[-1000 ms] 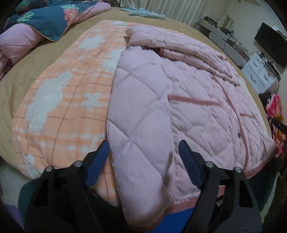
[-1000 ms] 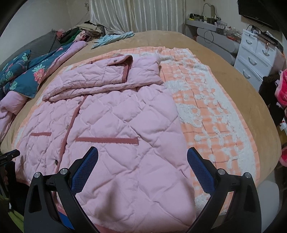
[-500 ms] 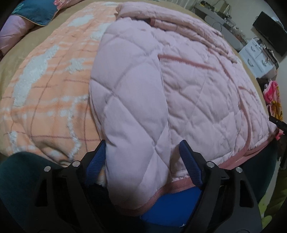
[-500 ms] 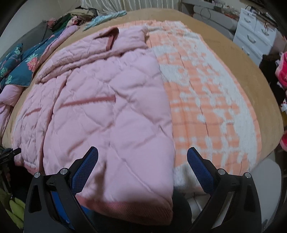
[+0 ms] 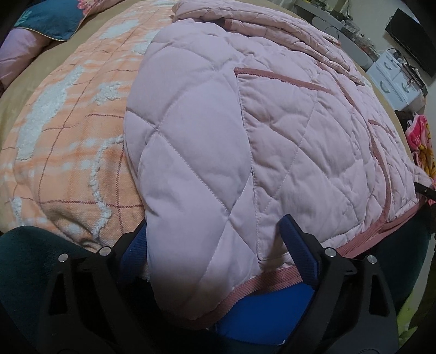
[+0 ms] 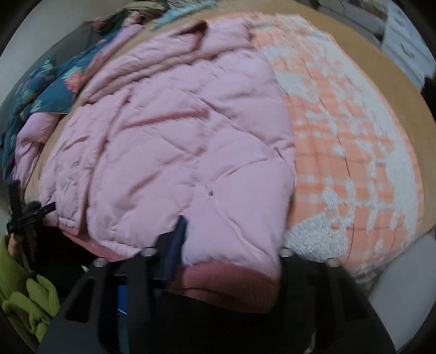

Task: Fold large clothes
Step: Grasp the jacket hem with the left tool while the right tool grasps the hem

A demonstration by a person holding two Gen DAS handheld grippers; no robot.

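The jacket [image 5: 245, 130], pink and quilted with darker pink trim, lies spread on an orange-and-white blanket [image 5: 68, 130] over a tan bed [image 5: 16, 103], its ribbed hem hanging at the near edge. At far left in the left wrist view, a blue floral quilt [image 5: 51, 21] sits bunched at the bed's corner. The left gripper [image 5: 215, 239] straddles the jacket's left hem corner; its jaws are spread and opening, the quilted cloth lying between the blue pads, though whether they press on it cannot be told. At right in that view, white drawers [image 5: 395, 81] stand beyond the bed. In the blurred right wrist view, a person's green sleeve [image 6: 24, 294] shows at lower left. The right gripper [image 6: 231, 245] sits over the jacket's right hem corner, its jaws closing with the fabric between them; one pad touches the cloth, the other is hidden behind it, so a firm pinch cannot be confirmed.
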